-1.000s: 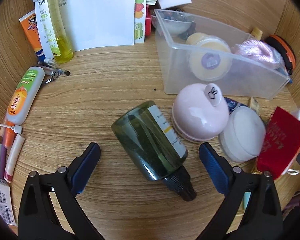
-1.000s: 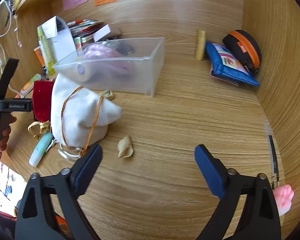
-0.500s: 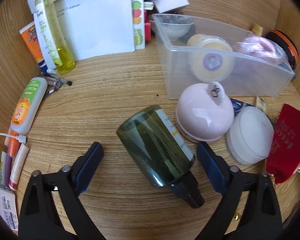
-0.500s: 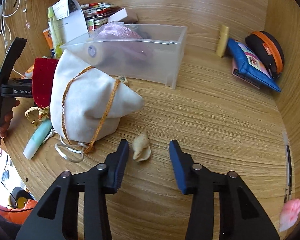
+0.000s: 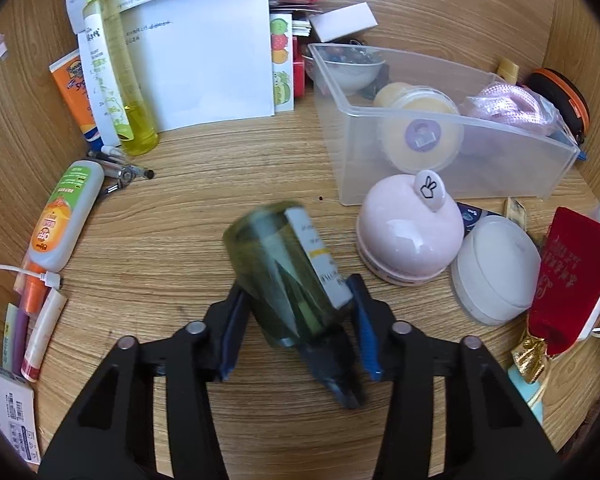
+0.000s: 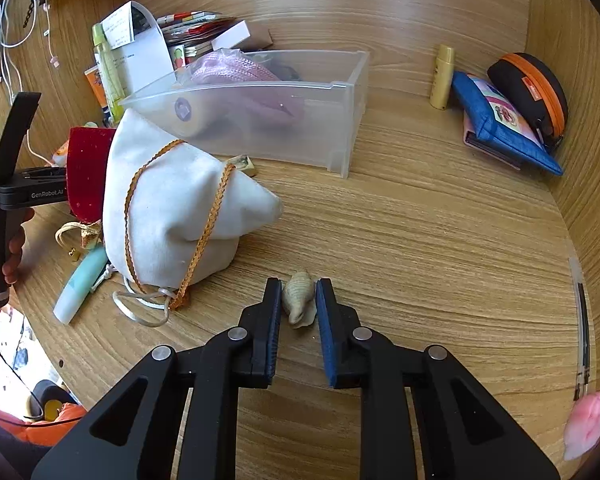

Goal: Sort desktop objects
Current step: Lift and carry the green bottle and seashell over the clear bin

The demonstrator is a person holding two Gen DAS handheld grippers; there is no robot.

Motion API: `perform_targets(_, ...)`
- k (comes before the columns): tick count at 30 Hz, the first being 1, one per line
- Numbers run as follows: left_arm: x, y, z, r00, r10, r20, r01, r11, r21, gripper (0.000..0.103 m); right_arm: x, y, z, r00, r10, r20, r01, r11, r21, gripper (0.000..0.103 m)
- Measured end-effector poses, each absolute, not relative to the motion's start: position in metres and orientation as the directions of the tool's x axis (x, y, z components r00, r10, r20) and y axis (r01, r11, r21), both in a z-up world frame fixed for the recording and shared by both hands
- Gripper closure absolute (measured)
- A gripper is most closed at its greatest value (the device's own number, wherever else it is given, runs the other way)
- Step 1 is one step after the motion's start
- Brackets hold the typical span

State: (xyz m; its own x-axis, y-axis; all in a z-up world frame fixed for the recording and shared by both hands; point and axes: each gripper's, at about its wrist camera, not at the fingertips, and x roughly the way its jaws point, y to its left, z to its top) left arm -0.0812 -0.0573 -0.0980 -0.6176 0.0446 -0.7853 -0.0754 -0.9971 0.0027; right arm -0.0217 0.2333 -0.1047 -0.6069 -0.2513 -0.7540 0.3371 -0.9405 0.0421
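A dark green bottle (image 5: 276,260) with a white label and black cap lies on the wooden desk, blurred. My left gripper (image 5: 296,286) has its jaws closing around it, and both blue pads touch its sides near the cap end. In the right wrist view a small beige seashell (image 6: 299,300) sits on the desk between the pads of my right gripper (image 6: 299,285), which is shut on it. A clear plastic bin (image 5: 440,184), also seen from the right (image 6: 260,128), holds a yellow jar, a bowl and a pink bundle.
A pink dome (image 5: 408,236), white round case (image 5: 496,268) and red pouch (image 5: 572,276) crowd the bottle's right. Papers and a yellow spray bottle (image 5: 116,72) stand behind, tubes (image 5: 66,216) at left. A white drawstring bag (image 6: 172,208) lies left of the shell; pouches (image 6: 500,120) far right.
Both grippers have gone from wide open to closed: the left around the green bottle, which has shifted and blurred, the right around the seashell after moving up to it.
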Motion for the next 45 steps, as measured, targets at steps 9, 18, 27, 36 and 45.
perform_targets(9,-0.074,-0.064,-0.086,-0.645,0.055,-0.762,-0.053,-0.998,-0.026,0.057,-0.022,0.244,-0.099,-0.617,-0.253,-0.745,0.312,-0.948,0.064,0.087)
perform_targets(18,-0.073,-0.063,-0.053,-0.690,0.067,-0.720,-0.053,-0.998,-0.042,0.058,-0.030,0.257,-0.076,-0.651,-0.267,-0.711,0.294,-0.952,0.087,0.087)
perform_targets(27,-0.087,-0.057,-0.016,-0.723,0.107,-0.683,-0.092,-0.994,-0.059,0.058,-0.059,0.267,-0.032,-0.701,-0.294,-0.649,0.307,-0.947,0.098,0.087)
perform_targets(36,-0.122,-0.047,0.009,-0.723,0.159,-0.673,-0.134,-0.987,-0.089,0.058,-0.095,0.255,-0.002,-0.718,-0.334,-0.610,0.358,-0.930,0.087,0.087)
perform_targets(45,-0.159,-0.029,0.010,-0.705,0.168,-0.690,-0.169,-0.983,-0.066,0.058,-0.132,0.236,0.008,-0.698,-0.375,-0.610,0.407,-0.909,0.093,0.087)
